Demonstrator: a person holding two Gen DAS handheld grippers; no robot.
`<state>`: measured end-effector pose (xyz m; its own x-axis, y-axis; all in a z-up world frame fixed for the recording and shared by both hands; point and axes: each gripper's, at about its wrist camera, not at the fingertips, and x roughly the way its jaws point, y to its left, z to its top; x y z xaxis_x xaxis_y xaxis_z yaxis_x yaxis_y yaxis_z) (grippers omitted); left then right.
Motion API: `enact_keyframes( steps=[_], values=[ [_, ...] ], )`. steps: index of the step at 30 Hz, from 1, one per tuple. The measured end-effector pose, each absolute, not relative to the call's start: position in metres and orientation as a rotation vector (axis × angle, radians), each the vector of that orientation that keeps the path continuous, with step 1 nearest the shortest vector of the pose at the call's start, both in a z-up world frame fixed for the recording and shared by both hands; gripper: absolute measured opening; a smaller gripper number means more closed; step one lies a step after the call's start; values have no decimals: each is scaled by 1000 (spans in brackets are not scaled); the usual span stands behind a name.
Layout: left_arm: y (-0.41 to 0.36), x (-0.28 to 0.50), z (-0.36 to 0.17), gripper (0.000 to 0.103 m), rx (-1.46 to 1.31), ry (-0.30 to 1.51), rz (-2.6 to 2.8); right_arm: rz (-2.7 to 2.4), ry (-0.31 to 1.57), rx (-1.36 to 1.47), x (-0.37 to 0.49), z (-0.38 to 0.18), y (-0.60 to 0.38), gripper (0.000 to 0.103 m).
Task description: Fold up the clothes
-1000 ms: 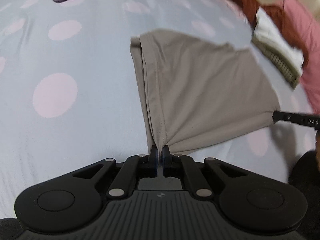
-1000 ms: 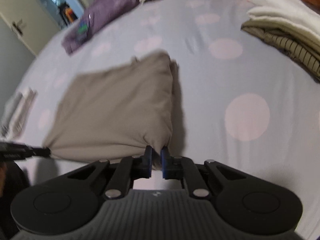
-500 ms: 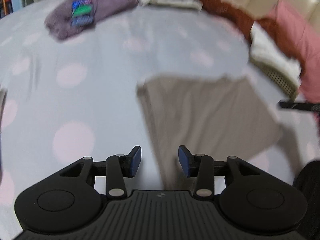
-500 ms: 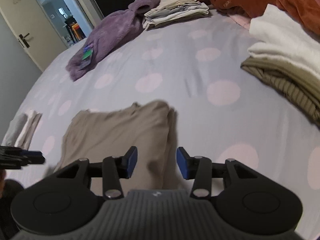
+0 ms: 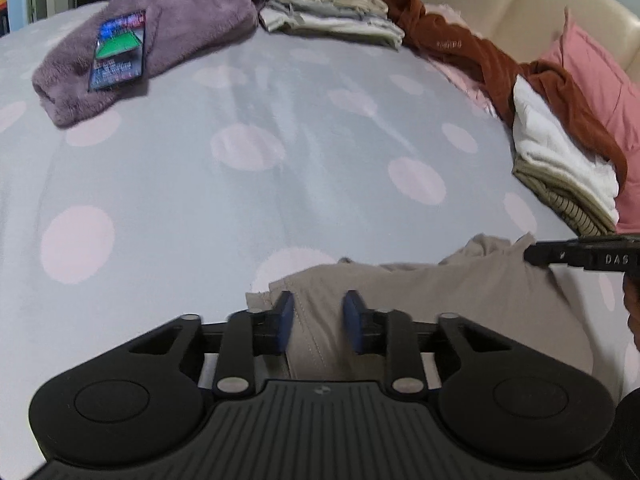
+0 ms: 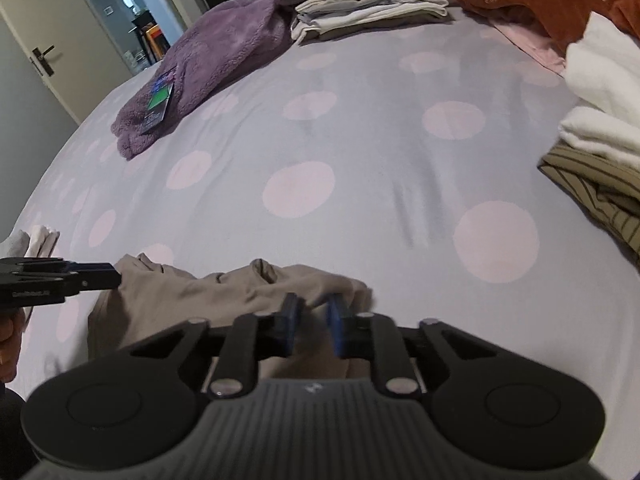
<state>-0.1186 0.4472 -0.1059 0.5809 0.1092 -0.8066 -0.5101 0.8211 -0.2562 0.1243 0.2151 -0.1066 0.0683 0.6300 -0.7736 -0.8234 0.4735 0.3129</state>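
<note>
Beige garment [image 5: 460, 300] on bed, betw. jaws of left hand-held gripper [image 5: 318, 322]

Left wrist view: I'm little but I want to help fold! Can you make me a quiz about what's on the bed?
1. True or false: a colourful tag lies on the purple fleece.
2. Which cloth lies nearest the camera in both views? A the beige garment; B the purple fleece; C the rust-brown one.
3. Fill in: the white folded cloth sits on top of a ___ one.

Key: 1 true. 2 A. 3 striped: the striped cloth is under it.
</note>
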Motion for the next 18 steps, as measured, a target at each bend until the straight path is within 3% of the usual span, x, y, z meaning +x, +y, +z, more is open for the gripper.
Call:
enact_keyframes(
  steps=[3,10,18],
  values=[
    [451,-126,-109,0,-549,843,391,1127,1017,-227,126,-108,215,6],
    [461,-158,-92,0,-659,636,491,1180,997,-89,135,-98,209,5],
    [465,-121,-117,0,-586,812,506,1108,1047,-169,143,-124,233,6]
  ],
)
